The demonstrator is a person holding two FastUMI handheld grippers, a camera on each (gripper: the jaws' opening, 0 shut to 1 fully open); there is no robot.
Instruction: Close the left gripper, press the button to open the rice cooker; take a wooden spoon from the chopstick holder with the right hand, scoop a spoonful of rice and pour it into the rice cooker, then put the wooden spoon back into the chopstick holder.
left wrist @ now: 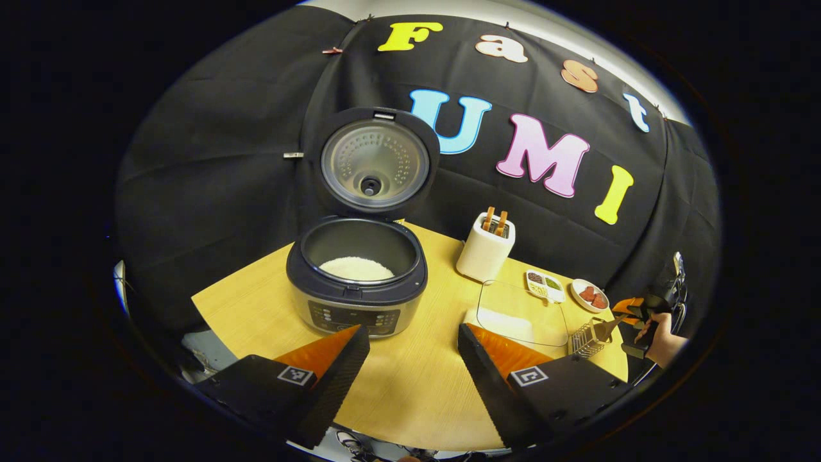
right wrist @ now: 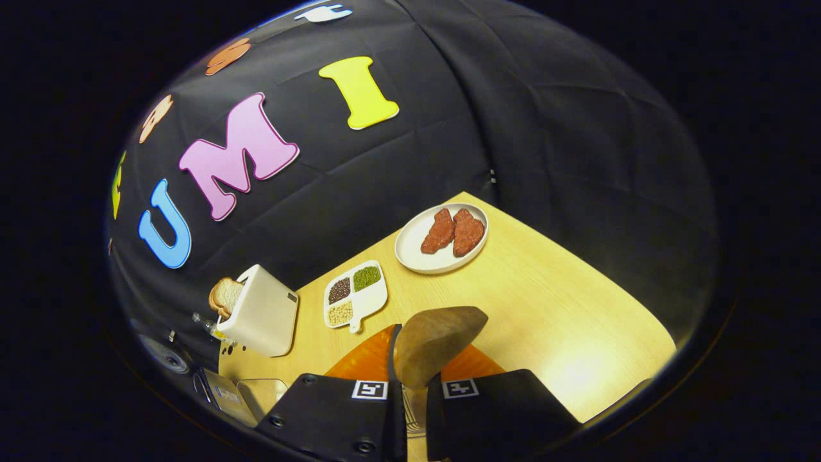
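On the table (left wrist: 410, 385) my cooker (left wrist: 356, 282) stands open, rice inside. Left gripper (left wrist: 414, 362) gapes empty before it. Right gripper (right wrist: 410, 391) pinches the spoon (right wrist: 433, 343) over the holder (left wrist: 587, 340); a skewed lowering could snag its rim.

Black cloth wall (left wrist: 211, 167) hangs behind table, creased, pinned with small clips along top seam — pale strip of ceiling or wall (left wrist: 487, 13) visible above it at 12 to 1 o'clock in left gripper view. Wooden table (left wrist: 410, 385) light, fine straight grain, corner pointing to 9 o'clock. In right gripper view, same tabletop (right wrist: 564, 295) runs to far corner at 12 o'clock, cloth (right wrist: 577, 128) meeting its edges — bright glare patch on wood at 4 o'clock. Greyish floor at 7 o'clock in left gripper view, detail unclear.
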